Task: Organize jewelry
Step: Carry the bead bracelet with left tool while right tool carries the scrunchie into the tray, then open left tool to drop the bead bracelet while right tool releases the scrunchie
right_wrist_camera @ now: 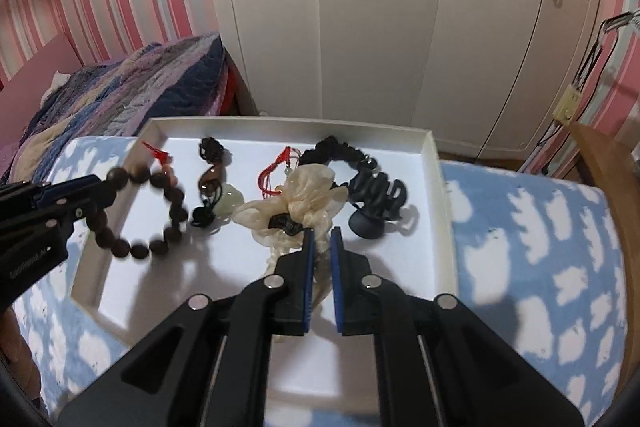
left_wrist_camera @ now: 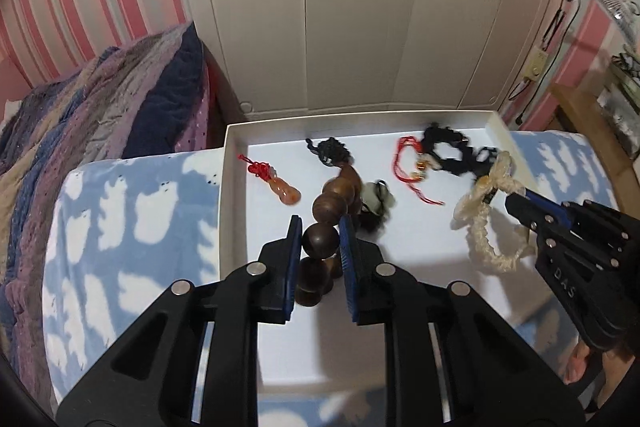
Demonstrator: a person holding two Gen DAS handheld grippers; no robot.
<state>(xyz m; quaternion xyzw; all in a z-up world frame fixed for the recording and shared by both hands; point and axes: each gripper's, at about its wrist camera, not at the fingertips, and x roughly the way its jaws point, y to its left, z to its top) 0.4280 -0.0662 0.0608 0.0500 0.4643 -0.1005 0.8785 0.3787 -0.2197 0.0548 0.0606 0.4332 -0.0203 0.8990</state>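
A white tray (left_wrist_camera: 234, 163) lies on a blue cloud-print cloth. My left gripper (left_wrist_camera: 320, 227) is shut on a dark wooden bead bracelet (left_wrist_camera: 320, 241) and holds it above the tray's left part; the bracelet also shows as a hanging ring in the right wrist view (right_wrist_camera: 160, 215). My right gripper (right_wrist_camera: 322, 241) is shut on a cream fabric scrunchie (right_wrist_camera: 304, 203) over the tray's middle; the scrunchie also shows in the left wrist view (left_wrist_camera: 486, 215).
In the tray lie a red-corded orange pendant (left_wrist_camera: 280, 189), a brown pendant on black cord (right_wrist_camera: 212, 179), a pale jade charm (right_wrist_camera: 228, 205), a red string bracelet (left_wrist_camera: 412, 167), a black scrunchie (right_wrist_camera: 336, 153) and a black claw clip (right_wrist_camera: 374, 201). A quilt-covered bed (left_wrist_camera: 100, 115) lies left, a wardrobe (left_wrist_camera: 340, 7) behind.
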